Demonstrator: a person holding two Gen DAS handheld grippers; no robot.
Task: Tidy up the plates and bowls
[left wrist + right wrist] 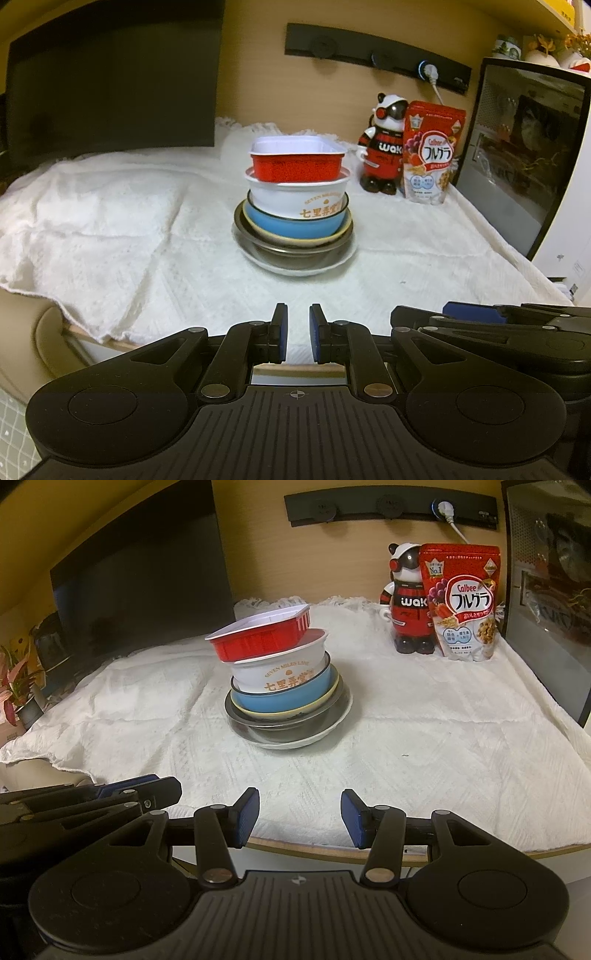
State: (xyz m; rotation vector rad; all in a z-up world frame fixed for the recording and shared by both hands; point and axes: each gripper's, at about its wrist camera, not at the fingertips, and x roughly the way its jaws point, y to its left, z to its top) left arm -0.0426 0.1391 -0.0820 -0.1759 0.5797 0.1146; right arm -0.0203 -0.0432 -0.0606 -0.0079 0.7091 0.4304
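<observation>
The left gripper (298, 332) hung with its jaws narrowly apart, holding nothing. The right gripper (300, 818) stood wide open, empty, well short of the stacked bowls (284, 686).

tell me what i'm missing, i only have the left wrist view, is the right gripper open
Observer: Yes, the right gripper is open with a wide gap and holds nothing.
Operator: anything left of the monitor
Observer: A pink-leaved potted plant stands at the table's left edge.
Operator: is the red tray level on the stack
Observer: No, the red tray sits tilted on the white bowl, its right end higher.
</observation>
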